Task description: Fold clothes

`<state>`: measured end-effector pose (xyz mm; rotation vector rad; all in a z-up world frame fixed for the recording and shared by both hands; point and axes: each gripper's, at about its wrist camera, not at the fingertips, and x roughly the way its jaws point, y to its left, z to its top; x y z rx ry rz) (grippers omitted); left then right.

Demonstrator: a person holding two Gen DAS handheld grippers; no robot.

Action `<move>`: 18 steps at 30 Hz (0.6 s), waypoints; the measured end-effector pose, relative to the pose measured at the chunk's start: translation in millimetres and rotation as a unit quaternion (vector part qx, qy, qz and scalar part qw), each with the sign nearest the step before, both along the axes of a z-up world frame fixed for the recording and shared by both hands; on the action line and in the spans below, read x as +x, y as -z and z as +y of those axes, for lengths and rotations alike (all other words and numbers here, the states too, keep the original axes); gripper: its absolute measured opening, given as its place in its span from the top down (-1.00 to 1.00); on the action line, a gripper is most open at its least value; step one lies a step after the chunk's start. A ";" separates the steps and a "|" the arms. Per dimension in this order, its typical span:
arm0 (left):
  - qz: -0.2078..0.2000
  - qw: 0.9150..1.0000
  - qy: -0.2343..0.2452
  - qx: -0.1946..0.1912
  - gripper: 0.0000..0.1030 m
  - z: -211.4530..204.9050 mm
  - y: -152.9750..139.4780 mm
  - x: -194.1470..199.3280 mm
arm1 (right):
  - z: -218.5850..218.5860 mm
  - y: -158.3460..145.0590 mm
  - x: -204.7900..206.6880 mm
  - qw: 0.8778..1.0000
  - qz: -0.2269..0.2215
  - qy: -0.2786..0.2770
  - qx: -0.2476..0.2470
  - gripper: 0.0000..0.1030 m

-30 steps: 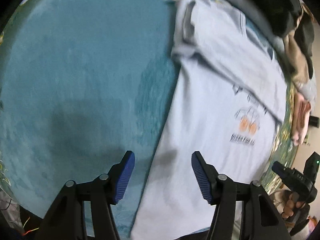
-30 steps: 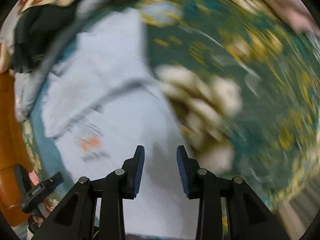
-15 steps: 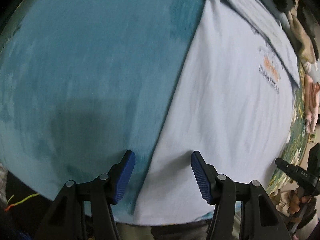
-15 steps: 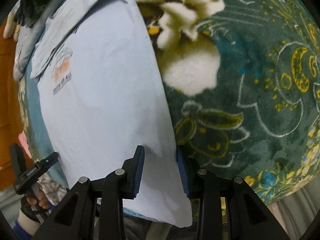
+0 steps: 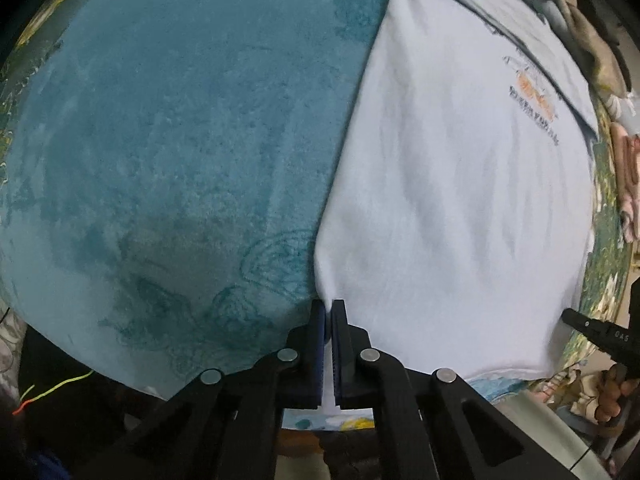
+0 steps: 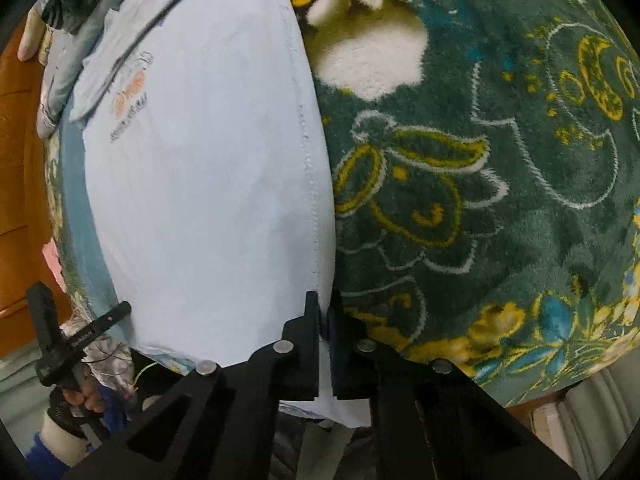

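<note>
A pale blue T-shirt (image 5: 448, 184) with an orange and grey chest print lies flat on a teal blanket (image 5: 168, 152), its top part folded over at the far end. My left gripper (image 5: 328, 308) is shut on the shirt's near left hem corner. In the right wrist view the same shirt (image 6: 200, 184) lies to the left of a stitched side seam, and my right gripper (image 6: 324, 300) is shut on its near right hem corner. Each gripper shows at the edge of the other's view.
The blanket turns dark green with yellow and white flowers (image 6: 460, 184) to the right of the shirt. A pile of dark and beige clothes (image 5: 592, 32) lies past the shirt's far end. Pink folded cloth (image 5: 628, 184) sits at the right. Orange wood (image 6: 20, 184) is at the left.
Both grippers came down to the shirt's near hem and closed, each on a bottom corner. One second ago both were open above the shirt.
</note>
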<state>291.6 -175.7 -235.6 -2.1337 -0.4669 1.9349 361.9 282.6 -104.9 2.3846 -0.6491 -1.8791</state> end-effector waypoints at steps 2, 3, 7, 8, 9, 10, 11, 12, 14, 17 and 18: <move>0.010 1.000 -0.015 0.014 0.94 -7.2 -9.2 -1.8 | 3.7 -7.1 -1.7 1.000 0.008 0.009 -0.012 0.96; 0.014 0.999 -0.022 0.021 0.94 -10.9 -13.8 -2.7 | 5.5 -10.7 -2.5 1.000 0.012 0.013 -0.018 0.96; 0.047 0.997 -0.039 0.046 0.94 -24.1 -41.3 -15.6 | 13.4 -31.3 -11.3 0.997 0.038 0.038 -0.047 0.96; 0.057 0.996 -0.042 0.052 0.95 -27.3 -49.0 -19.6 | 15.9 -38.3 -14.8 0.997 0.047 0.045 -0.051 0.96; 0.067 0.995 -0.044 0.058 0.94 -29.8 -56.9 -26.7 | 18.3 -45.4 -18.2 0.995 0.056 0.052 -0.056 0.96; 0.076 0.994 -0.046 0.063 0.95 -33.3 -62.1 -27.9 | 17.4 -47.6 -28.4 0.995 0.063 0.056 -0.056 0.96; 0.088 0.993 -0.046 0.069 0.95 -36.4 -69.3 -42.9 | 16.2 -49.4 -39.1 0.994 0.069 0.059 -0.056 0.96; 0.096 0.992 -0.047 0.073 0.94 -40.1 -75.4 -50.9 | 15.1 -51.3 -49.8 0.994 0.076 0.062 -0.056 0.96; 0.110 0.989 -0.048 0.082 0.95 -37.4 -84.8 -98.7 | 12.7 -55.0 -71.1 0.992 0.089 0.069 -0.056 0.96; 0.120 0.988 -0.043 0.085 0.95 -24.9 -88.9 -150.9 | 9.3 -60.6 -103.1 0.989 0.108 0.078 -0.056 0.96; 0.121 0.988 -0.041 0.085 0.95 -25.4 -84.7 -166.0 | 8.1 -62.4 -113.8 0.989 0.114 0.082 -0.056 0.96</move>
